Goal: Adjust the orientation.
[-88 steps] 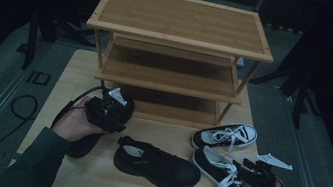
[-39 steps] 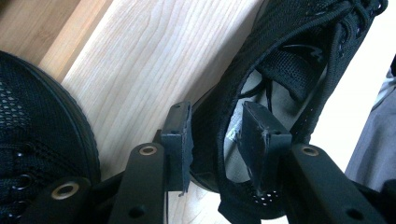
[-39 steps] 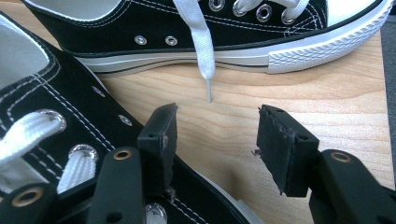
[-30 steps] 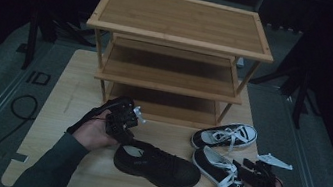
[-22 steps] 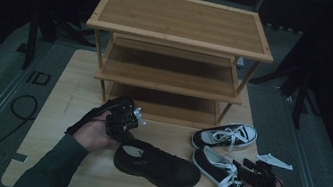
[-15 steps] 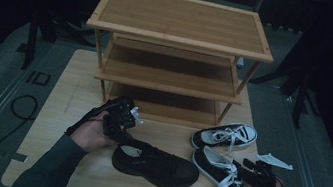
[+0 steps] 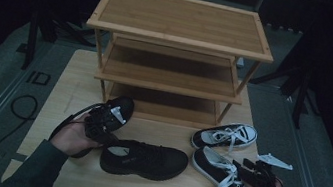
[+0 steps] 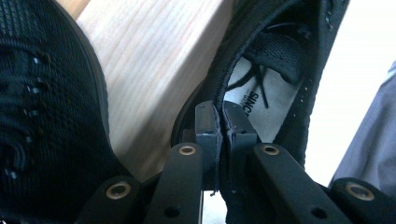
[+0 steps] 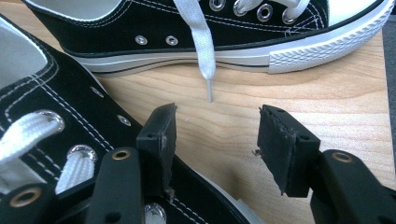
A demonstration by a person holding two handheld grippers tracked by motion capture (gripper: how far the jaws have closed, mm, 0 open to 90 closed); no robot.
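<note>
Dragged leftward: black mesh shoe (image 7: 144,159), heel collar clamped in left hand-held gripper (image 8: 222,122).
Right hand-held gripper (image 9: 215,140) unmoved, jaws apart beside the sneakers (image 7: 223,135).

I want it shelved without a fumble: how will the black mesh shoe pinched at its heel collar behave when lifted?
The black mesh shoe will probably hang toe-down, since the left gripper pinches only its collar edge. The thin collar looks soft, so it may fold. It seems light.

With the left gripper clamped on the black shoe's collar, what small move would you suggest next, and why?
Probably lift the black shoe toward the rack: the left gripper pinches its collar, and the shelves are bare.
</note>
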